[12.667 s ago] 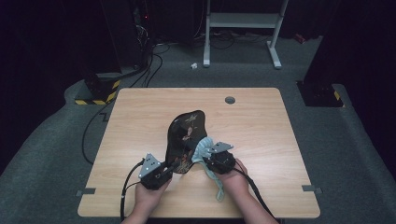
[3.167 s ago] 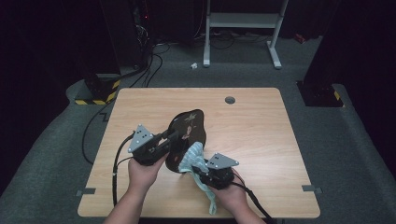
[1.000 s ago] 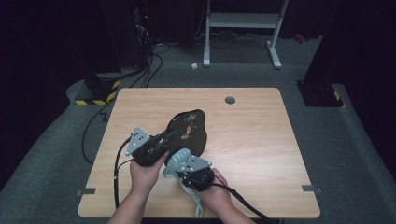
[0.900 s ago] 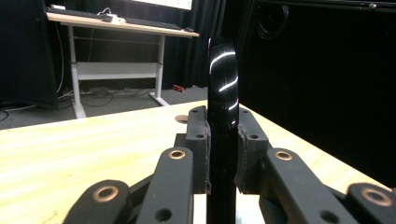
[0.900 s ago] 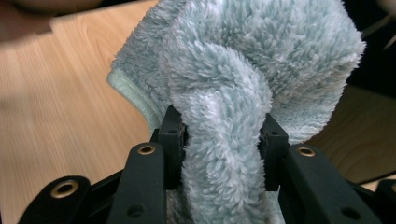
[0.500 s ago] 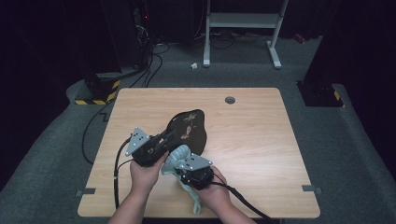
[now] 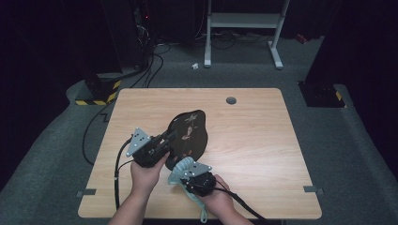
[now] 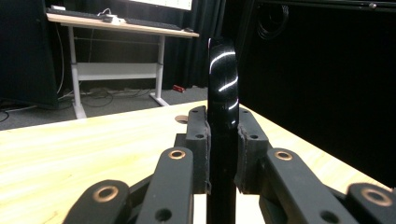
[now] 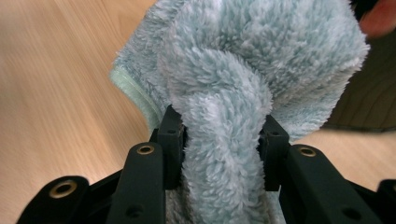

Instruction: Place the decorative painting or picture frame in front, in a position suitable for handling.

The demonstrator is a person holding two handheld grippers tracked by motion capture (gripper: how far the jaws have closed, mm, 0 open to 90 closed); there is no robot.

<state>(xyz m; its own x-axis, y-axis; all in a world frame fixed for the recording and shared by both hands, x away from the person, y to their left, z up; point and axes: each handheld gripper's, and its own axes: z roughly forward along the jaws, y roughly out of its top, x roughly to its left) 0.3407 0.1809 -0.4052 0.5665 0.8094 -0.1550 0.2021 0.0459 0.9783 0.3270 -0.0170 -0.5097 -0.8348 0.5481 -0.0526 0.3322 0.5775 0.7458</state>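
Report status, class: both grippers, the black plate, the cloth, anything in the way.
Left gripper shut on black plate, held on edge. Right gripper shut on light blue cloth, beside the plate's near edge. Table around them bare.

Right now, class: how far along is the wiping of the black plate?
Done: both grips are set. The left tongs clamp the black plate by its rim; the right tongs pinch the blue cloth. In hand: bringing the cloth to the plate's near edge. Left: wiping the rest.
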